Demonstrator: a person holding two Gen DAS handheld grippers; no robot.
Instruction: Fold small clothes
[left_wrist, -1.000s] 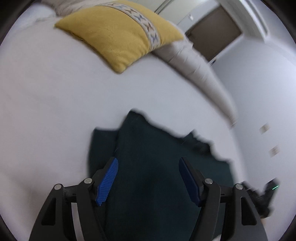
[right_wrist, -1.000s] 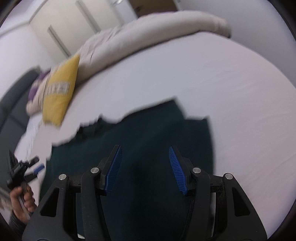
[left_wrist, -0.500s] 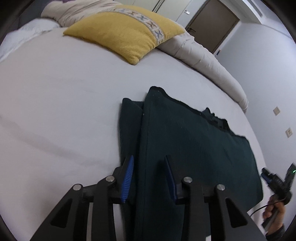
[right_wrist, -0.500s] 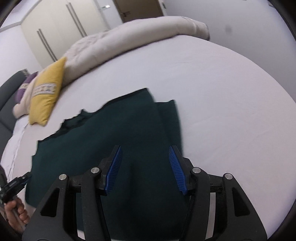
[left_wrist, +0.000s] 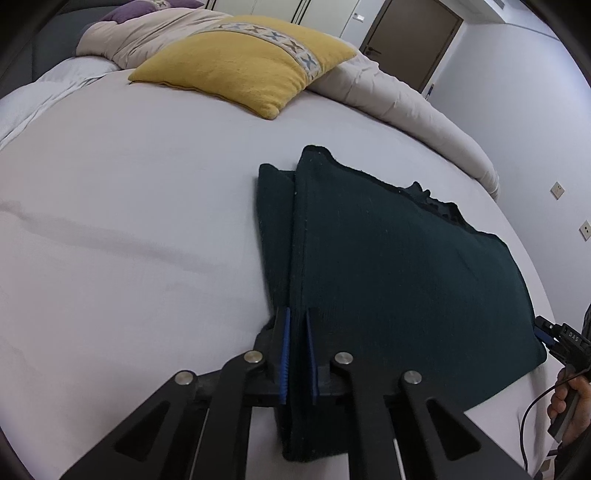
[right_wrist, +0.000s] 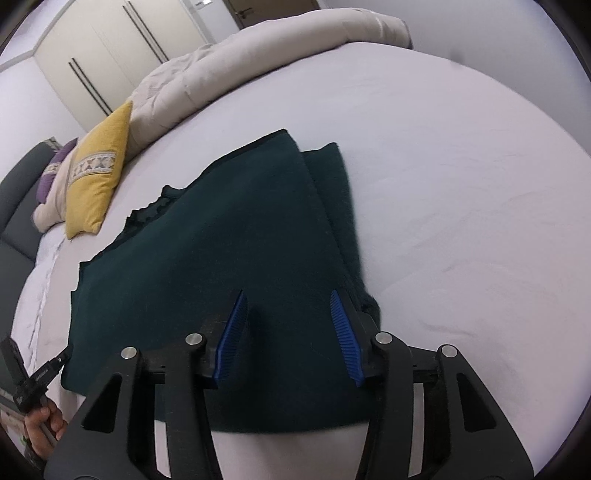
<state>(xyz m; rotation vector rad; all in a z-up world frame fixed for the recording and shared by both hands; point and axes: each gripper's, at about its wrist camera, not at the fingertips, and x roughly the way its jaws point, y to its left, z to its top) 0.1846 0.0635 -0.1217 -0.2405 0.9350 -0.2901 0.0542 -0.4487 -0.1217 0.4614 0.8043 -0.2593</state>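
A dark green knitted garment (left_wrist: 388, 266) lies flat on the white bed sheet (left_wrist: 129, 221), with a folded-in part showing along each side edge. My left gripper (left_wrist: 296, 317) is shut on the garment's left edge near its front corner, and the fabric is pinched between the blue pads. My right gripper (right_wrist: 288, 295) rests over the garment (right_wrist: 221, 240) near its right front corner. Its jaws are closing, fabric lies between the blue pads (right_wrist: 343, 332), and they are not pinching it.
A yellow cushion (left_wrist: 243, 70) and a rolled beige duvet (left_wrist: 399, 96) lie at the far side of the bed. Wardrobe doors (right_wrist: 110, 48) and a brown door (left_wrist: 413, 37) stand beyond. A hand (left_wrist: 570, 398) shows at the right edge of the left wrist view.
The left jaws have closed from wide open onto the garment's left edge. Both grippers have moved in lower and nearer to the garment's front. The right jaws have narrowed a little.
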